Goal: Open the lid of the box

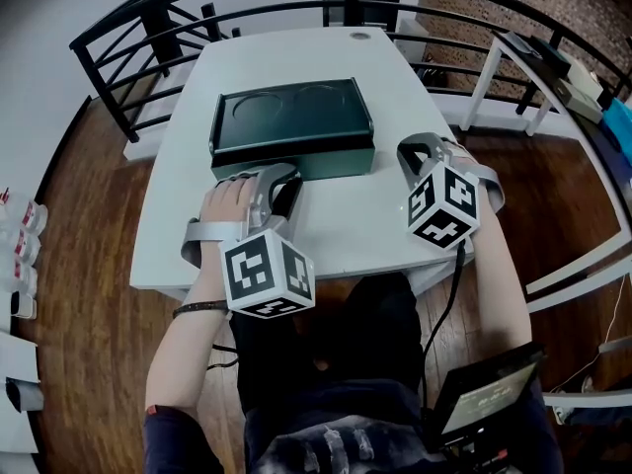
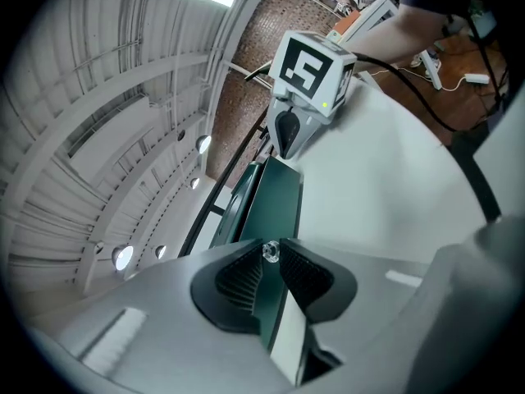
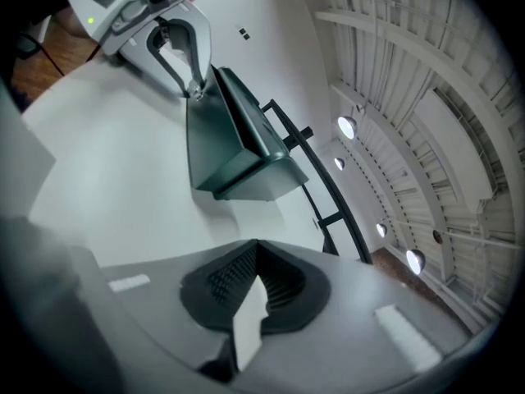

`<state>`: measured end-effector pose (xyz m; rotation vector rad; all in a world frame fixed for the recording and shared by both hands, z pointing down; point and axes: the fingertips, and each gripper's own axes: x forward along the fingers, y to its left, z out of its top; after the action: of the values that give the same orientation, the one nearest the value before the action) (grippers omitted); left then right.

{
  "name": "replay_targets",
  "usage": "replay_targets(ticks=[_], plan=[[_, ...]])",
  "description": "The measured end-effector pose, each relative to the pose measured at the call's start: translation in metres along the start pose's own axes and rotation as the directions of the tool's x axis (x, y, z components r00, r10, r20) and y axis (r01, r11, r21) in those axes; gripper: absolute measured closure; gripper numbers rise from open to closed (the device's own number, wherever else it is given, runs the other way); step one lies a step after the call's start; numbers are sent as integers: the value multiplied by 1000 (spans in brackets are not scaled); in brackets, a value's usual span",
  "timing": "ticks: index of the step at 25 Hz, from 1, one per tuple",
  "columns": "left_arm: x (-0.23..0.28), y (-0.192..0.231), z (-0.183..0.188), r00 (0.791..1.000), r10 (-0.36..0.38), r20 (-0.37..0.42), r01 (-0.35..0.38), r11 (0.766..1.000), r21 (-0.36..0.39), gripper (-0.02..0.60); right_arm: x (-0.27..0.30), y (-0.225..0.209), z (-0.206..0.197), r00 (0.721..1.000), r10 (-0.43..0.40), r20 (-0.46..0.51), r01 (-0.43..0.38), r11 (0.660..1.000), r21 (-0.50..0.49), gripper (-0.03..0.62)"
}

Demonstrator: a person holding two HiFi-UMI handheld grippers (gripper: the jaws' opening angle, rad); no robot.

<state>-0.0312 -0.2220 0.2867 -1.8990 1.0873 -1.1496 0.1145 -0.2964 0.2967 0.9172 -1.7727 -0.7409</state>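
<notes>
A dark green box lies flat on the white table with its lid down. My left gripper is at the front left edge of the box, and its jaws are shut on the edge of the lid. In the left gripper view the green box runs straight out from between the nearly closed pads of the left gripper. My right gripper rests on the table just right of the box's front right corner. It is shut with nothing in it. The right gripper view shows the box ahead and the left gripper at its far corner.
A black curved railing runs round the table's far side. White furniture stands at the right and an open laptop is at the lower right. Bottles sit on the floor at the left. Bare tabletop lies in front of the box.
</notes>
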Motion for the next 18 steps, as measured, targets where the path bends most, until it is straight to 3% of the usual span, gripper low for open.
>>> replay_targets(ticks=[11,18], plan=[[-49,-32,15,999,-6,38,4,998,66,500,2,3,-1,1000,18,-8,-18,1000,1,591],[-68,-50,21,997,-27,68,22,998,67,501,5,4,-3,999,35,-12,-34,999,1,591]])
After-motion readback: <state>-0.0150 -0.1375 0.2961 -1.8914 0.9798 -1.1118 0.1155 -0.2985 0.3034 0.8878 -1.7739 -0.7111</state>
